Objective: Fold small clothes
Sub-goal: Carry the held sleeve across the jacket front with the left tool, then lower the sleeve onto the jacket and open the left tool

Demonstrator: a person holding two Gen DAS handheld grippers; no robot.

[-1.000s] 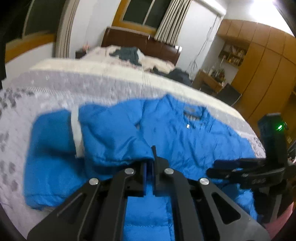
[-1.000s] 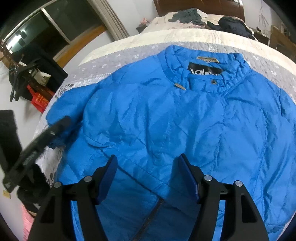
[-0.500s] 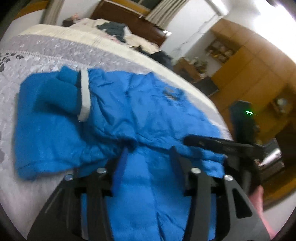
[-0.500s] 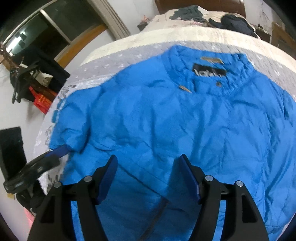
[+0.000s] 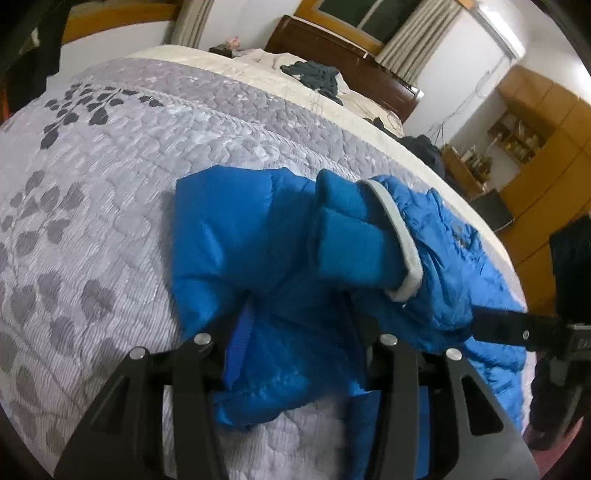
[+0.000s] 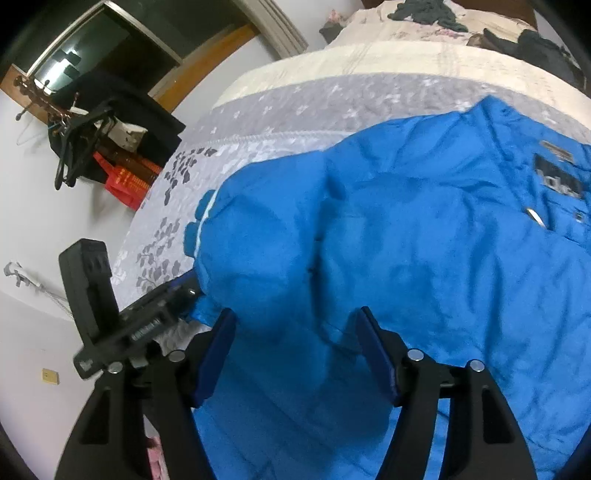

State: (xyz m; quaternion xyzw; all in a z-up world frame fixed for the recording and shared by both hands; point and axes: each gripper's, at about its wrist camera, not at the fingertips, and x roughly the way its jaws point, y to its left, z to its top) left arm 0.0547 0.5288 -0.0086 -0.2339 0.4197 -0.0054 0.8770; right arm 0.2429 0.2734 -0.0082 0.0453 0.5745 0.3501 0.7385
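Two grippers worked over a bed covered by a grey quilt (image 5: 110,192) printed with dark leaf shapes; a cream band of bedding (image 5: 258,79) lay beyond it toward a dark wooden headboard (image 5: 332,48), where dark garments (image 5: 314,75) were heaped. Curtains (image 5: 417,33) hung at a window behind the headboard, and wooden cabinets (image 5: 546,147) lined the wall to the right. In the right wrist view, a rack with hangers and a red crate (image 6: 122,177) stood against the white wall beside the bed.

The blue jacket (image 6: 406,240) lay spread on the quilt, collar and label toward the headboard. One sleeve (image 5: 332,236), ending in a blue cuff with pale grey trim, was folded inward across the jacket body.

The left gripper (image 5: 299,325) had its fingers spread wide, straddling the bunched lower edge of the jacket; the fabric lay between the fingers, which did not pinch it. Whether the pads touched the cloth was hard to judge because of blur. The right gripper (image 6: 295,332) was likewise spread wide, poised over the jacket's lower front panel and holding nothing.
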